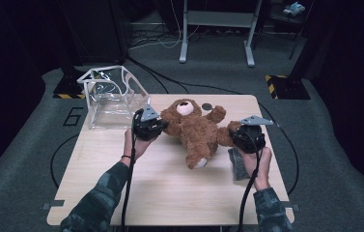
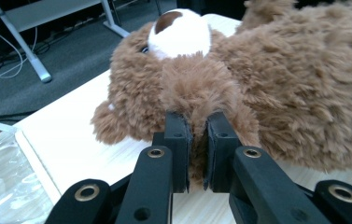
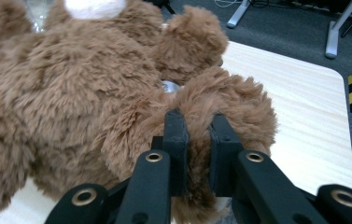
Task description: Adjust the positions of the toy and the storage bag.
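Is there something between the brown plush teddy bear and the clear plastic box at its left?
Nothing visible. The brown plush teddy bear is held by both hand-held grippers, left and right. Between it and the clear plastic box lies bare light wooden table.

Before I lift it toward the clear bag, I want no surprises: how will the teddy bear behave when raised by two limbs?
The teddy bear will likely sag between the grips: its plush limbs squash flat between the left tool and right tool. It probably weighs little for its bulk. The long fur should resist slipping.
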`<state>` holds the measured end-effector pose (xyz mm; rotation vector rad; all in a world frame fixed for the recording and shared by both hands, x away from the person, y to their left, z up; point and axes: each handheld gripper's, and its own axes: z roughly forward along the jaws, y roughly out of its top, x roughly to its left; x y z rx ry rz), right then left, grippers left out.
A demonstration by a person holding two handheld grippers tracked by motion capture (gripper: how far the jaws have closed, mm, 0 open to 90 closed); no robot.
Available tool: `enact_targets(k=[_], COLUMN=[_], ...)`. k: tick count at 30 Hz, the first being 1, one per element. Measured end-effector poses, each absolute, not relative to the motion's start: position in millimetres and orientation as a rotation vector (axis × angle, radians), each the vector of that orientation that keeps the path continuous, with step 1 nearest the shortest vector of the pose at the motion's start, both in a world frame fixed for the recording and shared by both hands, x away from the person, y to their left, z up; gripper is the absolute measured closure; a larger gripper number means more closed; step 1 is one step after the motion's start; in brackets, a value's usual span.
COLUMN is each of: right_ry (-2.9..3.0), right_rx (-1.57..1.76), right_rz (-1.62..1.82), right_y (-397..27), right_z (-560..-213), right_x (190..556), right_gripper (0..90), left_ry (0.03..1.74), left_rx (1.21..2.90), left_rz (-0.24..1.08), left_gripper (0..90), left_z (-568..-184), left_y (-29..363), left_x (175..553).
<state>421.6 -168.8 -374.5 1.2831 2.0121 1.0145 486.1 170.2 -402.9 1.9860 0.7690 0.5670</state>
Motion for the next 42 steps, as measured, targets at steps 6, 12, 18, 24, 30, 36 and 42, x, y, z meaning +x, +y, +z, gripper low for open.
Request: enact_targets(k=[6, 12, 18, 24, 30, 36, 42], right_ry=[2.074, 2.165, 2.194, 2.198, 2.210, 2.215, 2.222], right_rx=[1.290, 1.302, 1.319, 1.336, 1.326, 1.329, 1.326], right_rz=[0.996, 1.017, 1.077, 1.091, 1.071, 1.051, 1.040], right_y=[-152.7, -134.8, -126.7, -126.2, -123.5, -122.8, -120.5], right_z=[-394.6, -427.0, -438.5, -444.3, -446.4, -449.5, -454.1], right_x=[404.7, 392.6, 386.8, 386.0, 385.1, 383.8, 381.9], right_gripper=[80.6, 79.6, 76.3, 74.9, 74.7, 74.8, 74.8], left_ry=[0.810, 0.887, 1.007, 1.125, 1.156, 1.216, 1.300], left_rx=[2.028, 2.059, 2.005, 1.926, 1.917, 1.937, 1.902], left_rz=[0.537, 0.476, 0.413, 0.382, 0.352, 0.288, 0.201], left_gripper=[82.0, 81.5, 70.1, 31.9, 18.3, 12.1, 11.8], left_z=[-416.4, -438.5, -449.3, -436.9, -418.1, -419.8, -429.2], left_y=[175.6, 181.9, 195.7, 200.3, 177.3, 147.6, 127.3], left_x=[498.7, 506.7, 508.5, 499.2, 491.8, 491.0, 500.2])
